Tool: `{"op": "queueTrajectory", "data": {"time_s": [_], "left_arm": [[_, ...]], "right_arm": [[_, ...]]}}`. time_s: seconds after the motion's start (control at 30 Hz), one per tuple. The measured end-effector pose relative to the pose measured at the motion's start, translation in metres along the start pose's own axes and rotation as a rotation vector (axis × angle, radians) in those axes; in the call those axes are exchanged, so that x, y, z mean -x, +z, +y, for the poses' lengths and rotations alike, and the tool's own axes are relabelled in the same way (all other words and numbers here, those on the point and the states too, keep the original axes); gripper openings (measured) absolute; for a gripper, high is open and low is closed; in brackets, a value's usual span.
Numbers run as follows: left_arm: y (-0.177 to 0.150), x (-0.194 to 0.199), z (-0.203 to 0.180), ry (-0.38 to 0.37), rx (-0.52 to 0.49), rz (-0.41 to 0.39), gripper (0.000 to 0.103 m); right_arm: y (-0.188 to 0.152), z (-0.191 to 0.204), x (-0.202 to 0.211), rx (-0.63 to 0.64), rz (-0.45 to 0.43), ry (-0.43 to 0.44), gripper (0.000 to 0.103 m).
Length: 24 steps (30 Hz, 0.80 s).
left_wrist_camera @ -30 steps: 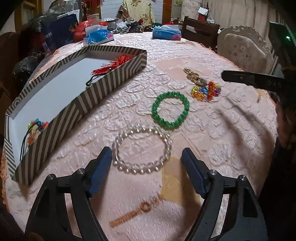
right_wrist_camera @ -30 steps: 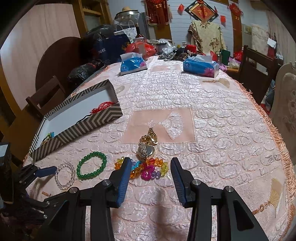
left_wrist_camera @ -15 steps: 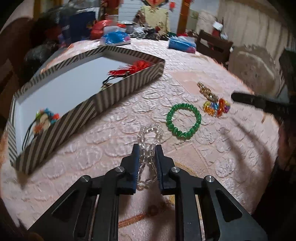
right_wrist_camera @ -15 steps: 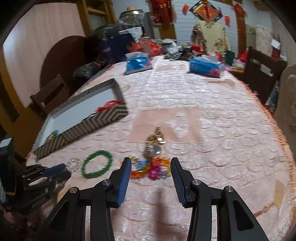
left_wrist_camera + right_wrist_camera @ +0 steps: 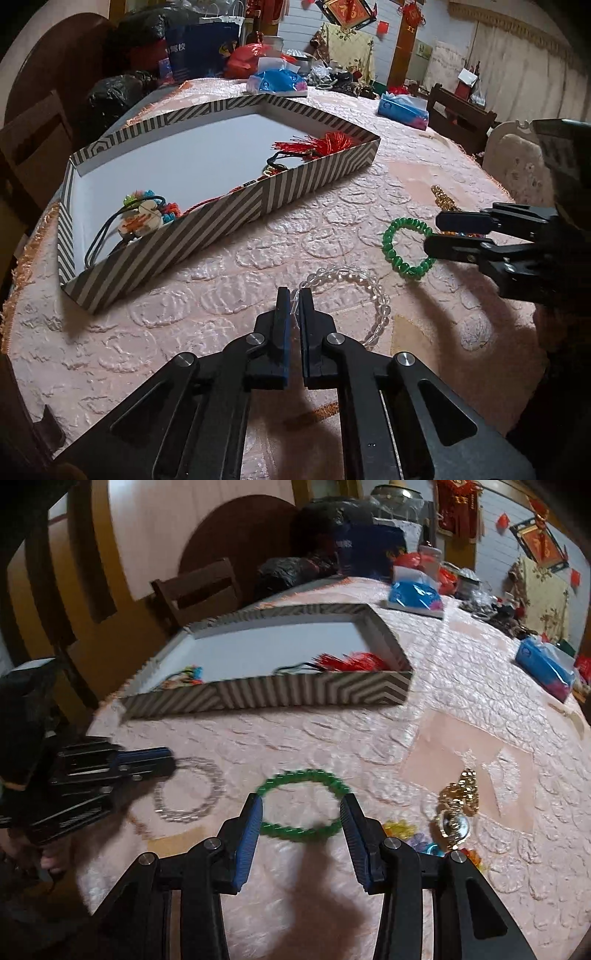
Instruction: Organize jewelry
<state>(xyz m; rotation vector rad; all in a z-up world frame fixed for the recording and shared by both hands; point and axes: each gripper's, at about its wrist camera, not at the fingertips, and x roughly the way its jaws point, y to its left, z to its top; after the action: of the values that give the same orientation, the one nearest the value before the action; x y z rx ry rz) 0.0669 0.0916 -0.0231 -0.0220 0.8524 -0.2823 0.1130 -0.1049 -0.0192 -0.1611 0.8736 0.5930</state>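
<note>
The left gripper (image 5: pixel 291 295) is pinching the clear bracelet (image 5: pixel 354 295) at its near-left edge, jaws shut on the beads; the rest of the loop is lying on the pink tablecloth (image 5: pixel 184 332) to the right of the fingers. The right gripper (image 5: pixel 301 808) is standing partly open over the green bracelet (image 5: pixel 303 805), one finger at each side of the loop; whether the pads are touching the beads is lost in the blur, and nothing is being gripped. The green bracelet is lying flat on the cloth just beside the clear one. Right of it are sitting a gold charm (image 5: pixel 458 805) and coloured beads (image 5: pixel 399 829). Beyond the bracelets, the striped box (image 5: pixel 221 218) is holding a red tassel (image 5: pixel 317 142) at its far end and a bright hair tie (image 5: pixel 147 214) at its near end.
</note>
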Motion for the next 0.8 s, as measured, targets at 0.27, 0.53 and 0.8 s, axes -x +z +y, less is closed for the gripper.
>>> {"op": "queueTrajectory", "data": {"time_s": [0.27, 0.53, 0.8], "left_arm": [[0.0, -0.001, 0.0, -0.004, 0.002, -0.001, 0.003], [0.002, -0.004, 0.004, -0.022, 0.029, 0.021, 0.007], [-0.002, 0.003, -0.005, -0.064, -0.042, 0.057, 0.053]], "right_arm": [[0.002, -0.008, -0.019, 0.03, 0.04, -0.065, 0.043], [-0.002, -0.007, -0.014, 0.045, 0.043, -0.083, 0.007], [-0.006, -0.018, 0.036, -0.09, -0.09, -0.053, 0.007]]}}
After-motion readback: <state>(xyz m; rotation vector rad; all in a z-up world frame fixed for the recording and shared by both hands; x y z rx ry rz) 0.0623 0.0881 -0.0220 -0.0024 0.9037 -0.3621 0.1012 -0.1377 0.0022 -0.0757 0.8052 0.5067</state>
